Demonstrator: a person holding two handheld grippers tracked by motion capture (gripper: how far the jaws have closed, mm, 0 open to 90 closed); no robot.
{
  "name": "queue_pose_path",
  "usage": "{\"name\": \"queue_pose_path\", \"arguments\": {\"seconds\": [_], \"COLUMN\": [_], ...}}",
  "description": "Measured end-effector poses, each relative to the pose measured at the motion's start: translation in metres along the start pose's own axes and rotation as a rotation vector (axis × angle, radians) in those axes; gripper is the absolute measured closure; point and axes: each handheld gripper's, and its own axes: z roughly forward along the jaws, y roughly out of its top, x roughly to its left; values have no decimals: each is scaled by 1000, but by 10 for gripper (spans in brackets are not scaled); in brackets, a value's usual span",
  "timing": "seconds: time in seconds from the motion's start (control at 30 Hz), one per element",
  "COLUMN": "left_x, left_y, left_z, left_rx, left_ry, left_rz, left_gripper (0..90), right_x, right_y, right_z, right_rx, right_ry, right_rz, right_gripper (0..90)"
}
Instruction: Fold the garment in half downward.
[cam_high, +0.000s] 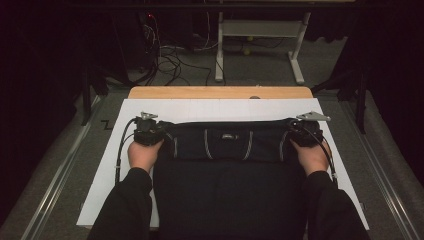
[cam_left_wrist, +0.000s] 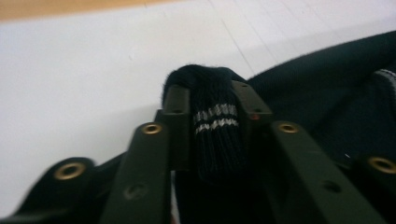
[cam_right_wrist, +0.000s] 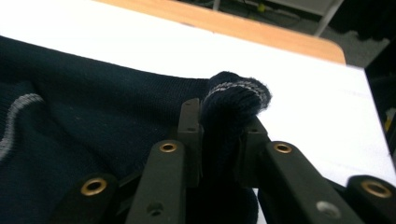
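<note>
A dark navy knit garment (cam_high: 230, 170) with thin pale stripes lies flat on a white board (cam_high: 200, 107), its far edge folded over. In the high view my left gripper (cam_high: 150, 131) is at the garment's far left corner and my right gripper (cam_high: 300, 132) at its far right corner. In the left gripper view, the left gripper (cam_left_wrist: 212, 100) is shut on a bunched, striped piece of the knit (cam_left_wrist: 215, 121). In the right gripper view, the right gripper (cam_right_wrist: 219, 116) is shut on a striped fold (cam_right_wrist: 233, 98) of the garment (cam_right_wrist: 93, 102).
The white board rests on a wooden table (cam_high: 220, 92) whose far edge shows beyond it. Bare board lies beyond the garment and on both sides of it. Past the table are a grey floor with cables (cam_high: 170, 62) and a white desk frame (cam_high: 260, 30).
</note>
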Motion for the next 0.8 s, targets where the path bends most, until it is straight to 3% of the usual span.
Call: {"name": "queue_pose_path", "arguments": {"seconds": [0.17,0.27,0.4,0.6,0.8], "left_x": [5,8,10,0,-15], "left_y": [-2,-2,-5,-15,-23], "left_z": [-2,-8,-22,-40,-42], "left_rx": [-1,5,-19,-53,-60], "left_ry": [3,-3,-23,-67,-118], "left_rz": [-34,-64,-65,-14,17], "left_gripper": [427,297,260,259,259], "right_x": [-2,-6,-9,-6,2], "right_y": [0,-2,-8,-21,-30], "right_z": [3,-2,-15,-33,-43], "right_rx": [-1,-13,-43,-65,-72], "right_ry": [2,41,51,93,137], "right_rz": [42,88,99,74,52], "right_gripper": [606,455,396,386,386]}}
